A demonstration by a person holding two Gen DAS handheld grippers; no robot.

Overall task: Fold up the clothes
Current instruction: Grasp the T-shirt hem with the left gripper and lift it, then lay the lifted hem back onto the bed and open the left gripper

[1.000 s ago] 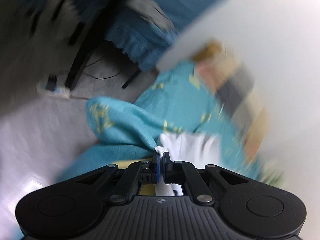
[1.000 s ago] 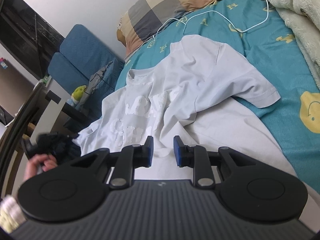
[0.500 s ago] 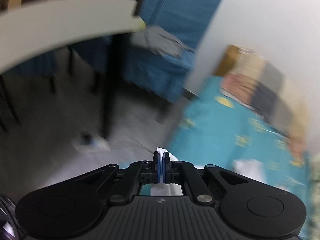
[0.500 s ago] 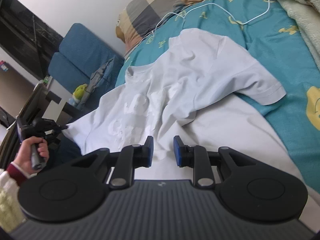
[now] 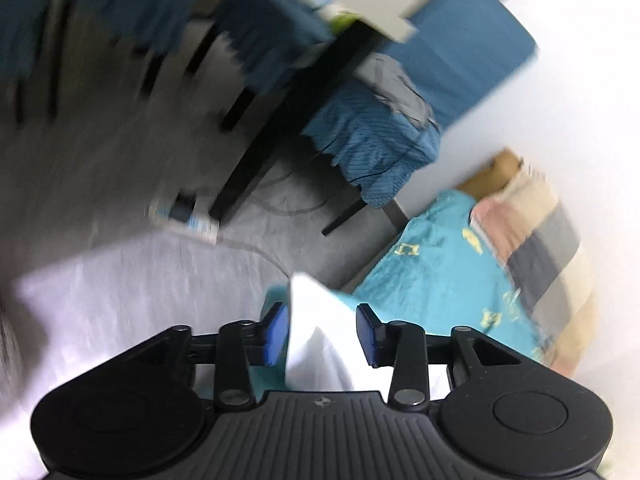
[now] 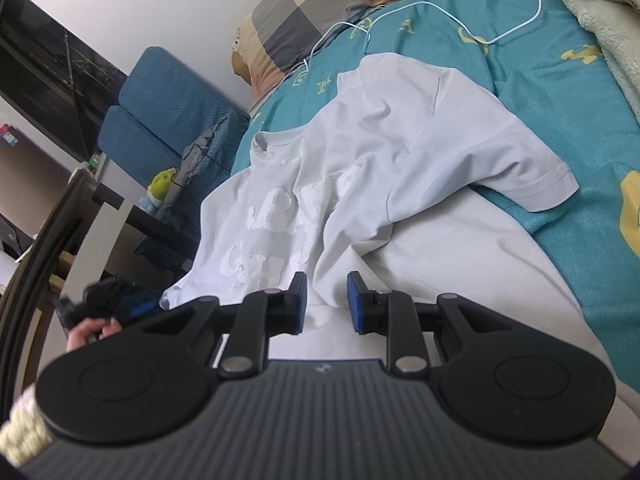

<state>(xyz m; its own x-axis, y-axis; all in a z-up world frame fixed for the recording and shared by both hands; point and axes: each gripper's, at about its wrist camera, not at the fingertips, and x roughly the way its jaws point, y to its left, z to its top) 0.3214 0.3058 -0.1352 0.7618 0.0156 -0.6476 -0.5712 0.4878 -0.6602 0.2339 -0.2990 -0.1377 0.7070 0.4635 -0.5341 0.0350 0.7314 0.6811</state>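
Note:
A white T-shirt (image 6: pixel 360 168) with a white print lies crumpled, front up, on the teal bed sheet (image 6: pixel 560 92). My right gripper (image 6: pixel 327 300) is open and empty, just above the shirt's lower body. My left gripper (image 5: pixel 322 330) is open at the bed's left edge. A white corner of the shirt (image 5: pixel 316 332) stands loose between its blue pads (image 5: pixel 276 328). The left gripper also shows in the right wrist view (image 6: pixel 100 304), beside the shirt's left sleeve tip (image 6: pixel 172 296).
A checked pillow (image 6: pixel 320 8) lies at the head of the bed with a white cable (image 6: pixel 440 12) below it. A cream blanket (image 6: pixel 600 12) lies at the right. A blue sofa (image 6: pixel 168 120), a dark table (image 5: pixel 304 80) and floor cables (image 5: pixel 280 204) stand left of the bed.
My left gripper was shut on the shirt's sleeve corner and pulled it outward over the bed's edge. It has now opened and let the cloth go. My right gripper stayed still.

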